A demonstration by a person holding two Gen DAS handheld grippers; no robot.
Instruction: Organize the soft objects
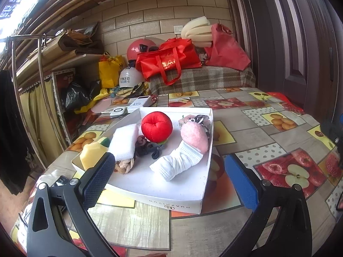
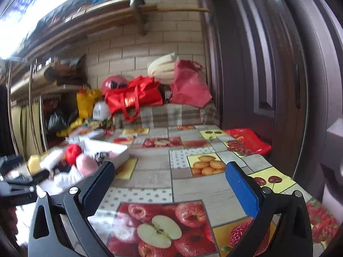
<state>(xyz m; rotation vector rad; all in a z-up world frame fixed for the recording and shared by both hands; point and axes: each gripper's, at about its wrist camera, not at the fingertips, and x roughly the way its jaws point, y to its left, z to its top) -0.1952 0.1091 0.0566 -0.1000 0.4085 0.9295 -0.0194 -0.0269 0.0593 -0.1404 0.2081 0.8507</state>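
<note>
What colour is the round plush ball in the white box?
Bright red; the plush ball shows best in the left wrist view.

On the near wall of the white box (image 1: 171,203), at about 6 o'clock in the left wrist view, the brand reads upside down as "HUAZHIYUH", with a small emblem under it. At 10 o'clock from the box, the white power bank (image 1: 137,103) shows what looks like "120". Further back, the white helmet (image 1: 128,79) carries Chinese characters, too small to read surely. The red bag (image 1: 169,61) has gold lettering, only partly visible. The right wrist view is too blurred for any text.
</note>
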